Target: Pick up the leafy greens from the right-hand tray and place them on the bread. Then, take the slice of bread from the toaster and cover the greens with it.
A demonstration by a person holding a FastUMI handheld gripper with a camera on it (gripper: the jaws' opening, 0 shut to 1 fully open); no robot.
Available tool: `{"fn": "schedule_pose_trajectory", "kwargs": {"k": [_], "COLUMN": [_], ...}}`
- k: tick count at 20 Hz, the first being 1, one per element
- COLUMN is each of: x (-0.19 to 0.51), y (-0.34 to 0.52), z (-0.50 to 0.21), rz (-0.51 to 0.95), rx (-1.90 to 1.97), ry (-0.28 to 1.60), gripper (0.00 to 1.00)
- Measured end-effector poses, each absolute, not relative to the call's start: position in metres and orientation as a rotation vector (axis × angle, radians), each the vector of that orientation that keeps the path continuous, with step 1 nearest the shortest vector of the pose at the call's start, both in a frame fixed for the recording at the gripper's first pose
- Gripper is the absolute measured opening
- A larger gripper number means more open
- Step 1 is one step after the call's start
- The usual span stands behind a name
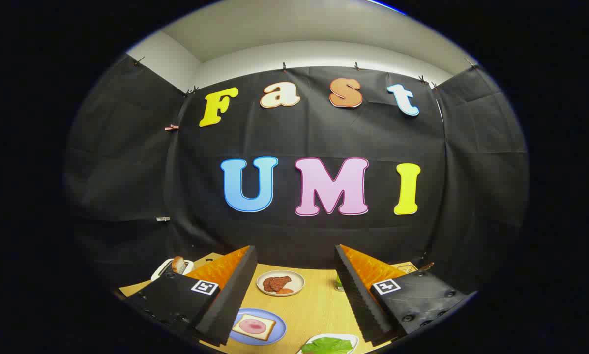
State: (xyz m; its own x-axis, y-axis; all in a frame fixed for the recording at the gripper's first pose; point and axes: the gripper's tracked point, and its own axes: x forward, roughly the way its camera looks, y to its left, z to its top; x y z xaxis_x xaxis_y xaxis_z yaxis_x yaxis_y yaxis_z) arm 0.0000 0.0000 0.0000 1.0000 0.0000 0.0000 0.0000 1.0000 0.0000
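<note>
We hold the gripper [294, 295] released, fingers spread above the table, with the leafy greens [327, 345] just below them for pickup.

My gripper [294, 295] hangs above the wooden tabletop [314, 307] with its two fingers spread wide, nothing between them and nothing touching either one. My left finger [225, 295] and my right finger [361, 295] each show a dark ribbed pad on the inner face, an orange wedge behind it and a black block with a small square marker further back. Both fingers point forward toward the far edge of the tabletop and lean slightly inward at the tips. The ribbed faces look at each other across the gap, well apart, with bare tabletop showing between them
</note>
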Motion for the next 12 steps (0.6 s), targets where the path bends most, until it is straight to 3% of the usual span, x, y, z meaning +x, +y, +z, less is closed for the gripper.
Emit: {"fn": "schedule_pose_trajectory", "kwargs": {"k": [12], "x": [0.009], "y": [-0.011], "z": [-0.016], "rz": [-0.006], "rx": [0.031], "ry": [0.047], "gripper": [0.98]}}
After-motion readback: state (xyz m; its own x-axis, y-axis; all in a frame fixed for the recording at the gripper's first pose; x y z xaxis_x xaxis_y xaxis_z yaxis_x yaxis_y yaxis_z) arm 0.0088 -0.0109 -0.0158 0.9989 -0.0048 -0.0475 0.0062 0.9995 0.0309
